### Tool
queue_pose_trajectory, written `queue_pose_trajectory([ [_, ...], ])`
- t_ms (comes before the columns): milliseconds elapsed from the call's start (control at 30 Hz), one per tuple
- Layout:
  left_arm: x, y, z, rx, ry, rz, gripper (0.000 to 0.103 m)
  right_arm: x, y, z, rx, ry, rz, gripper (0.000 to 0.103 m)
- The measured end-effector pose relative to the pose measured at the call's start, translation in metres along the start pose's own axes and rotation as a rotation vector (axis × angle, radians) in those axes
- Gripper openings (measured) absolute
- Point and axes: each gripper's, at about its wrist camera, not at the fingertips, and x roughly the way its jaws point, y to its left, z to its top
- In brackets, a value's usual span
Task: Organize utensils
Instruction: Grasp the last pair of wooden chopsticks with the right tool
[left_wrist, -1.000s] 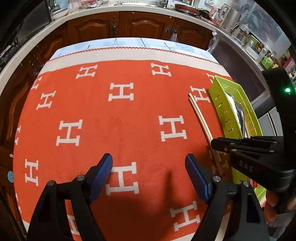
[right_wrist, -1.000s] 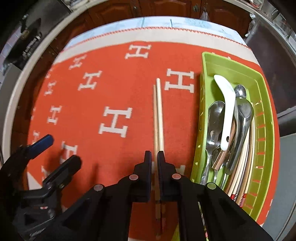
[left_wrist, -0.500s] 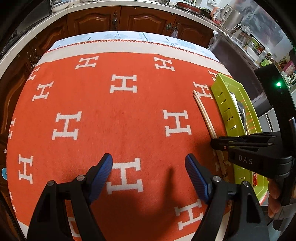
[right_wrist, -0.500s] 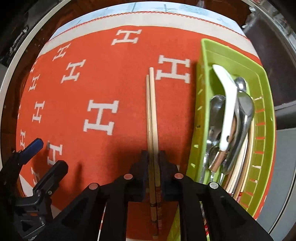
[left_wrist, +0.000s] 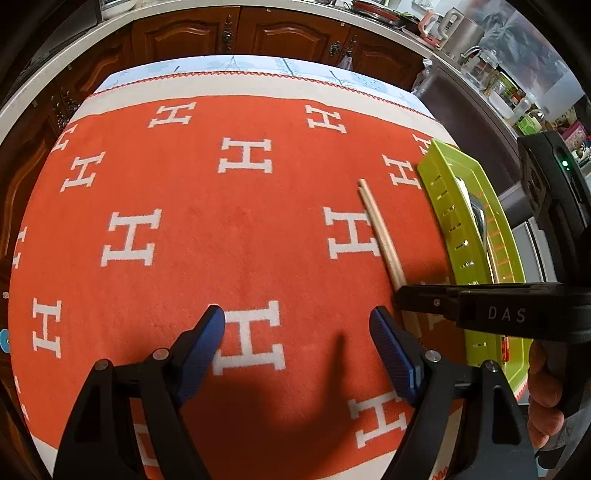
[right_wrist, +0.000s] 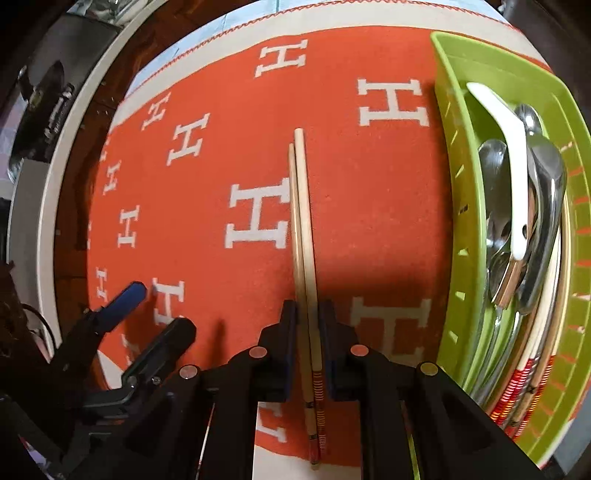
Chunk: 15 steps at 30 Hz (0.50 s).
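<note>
My right hand-held gripper (right_wrist: 307, 312): jaws just opened slightly, now straddle chopstick pair (right_wrist: 303, 236) near patterned ends; small gaps either side, not clamped. Chopsticks flat on orange cloth (right_wrist: 221, 147) over tabletop, green utensil tray (right_wrist: 465, 236) to gripper's right, spoons inside. My left hand-held gripper (left_wrist: 297, 334): wide open, empty. Step: picking up chopsticks. Next: close on pair, lift, carry right into tray.

Both pictures are bright and sharp in the middle. The edges bend round and go dark. Soft shadows lie on the orange cloth (left_wrist: 229, 236). The metal spoons (right_wrist: 543, 206) shine with white glare.
</note>
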Motion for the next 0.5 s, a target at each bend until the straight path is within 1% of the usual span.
queue_pose_trajectory([
  [200, 0.001, -0.010, -0.006, 0.033, 0.015, -0.010, 0.079, -0.006, -0.020, -0.006, 0.083, -0.004, 0.134, 0.012],
  [267, 0.002, -0.013, -0.007, 0.037, 0.018, -0.011, 0.079, -0.006, -0.026, -0.011, 0.078, -0.012, 0.160, 0.013],
  [333, 0.003, -0.013, -0.007, 0.038, 0.023, -0.011, 0.079, -0.004, -0.025, -0.015, 0.055, -0.017, 0.156, 0.013],
  [367, 0.004, -0.014, -0.007, 0.037, 0.026, -0.010, 0.079, -0.001, -0.028, -0.018, 0.038, -0.031, 0.148, 0.011],
  [500, 0.007, -0.016, -0.009, 0.033, 0.039, -0.015, 0.079, 0.000, -0.013, -0.027, -0.019, -0.072, 0.102, 0.009],
])
